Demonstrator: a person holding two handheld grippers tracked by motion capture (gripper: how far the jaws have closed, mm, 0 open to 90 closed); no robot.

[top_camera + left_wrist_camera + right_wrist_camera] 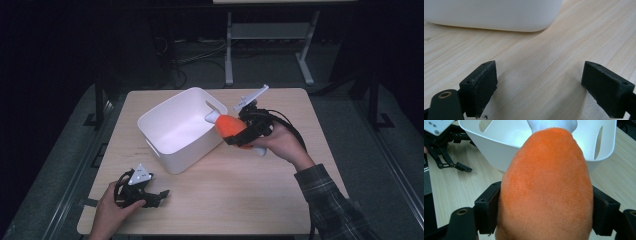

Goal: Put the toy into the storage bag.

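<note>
An orange plush toy (231,126) with a white tip (212,117) is held at the right rim of a white plastic bin (175,131). My right gripper (239,134) is shut on the plush toy (546,190), whose white tip (552,125) points over the bin's rim (499,145). My left gripper (159,196) rests open on the table near the front left corner, a hand around it. In the left gripper view its two black pads (480,86) stand wide apart over bare wood, with the bin's outer wall (491,15) ahead.
The light wooden table (250,190) has free room at its front and right. The bin has handle slots (599,142) in its walls. A metal table frame (270,45) and cables lie on the dark floor beyond the far edge.
</note>
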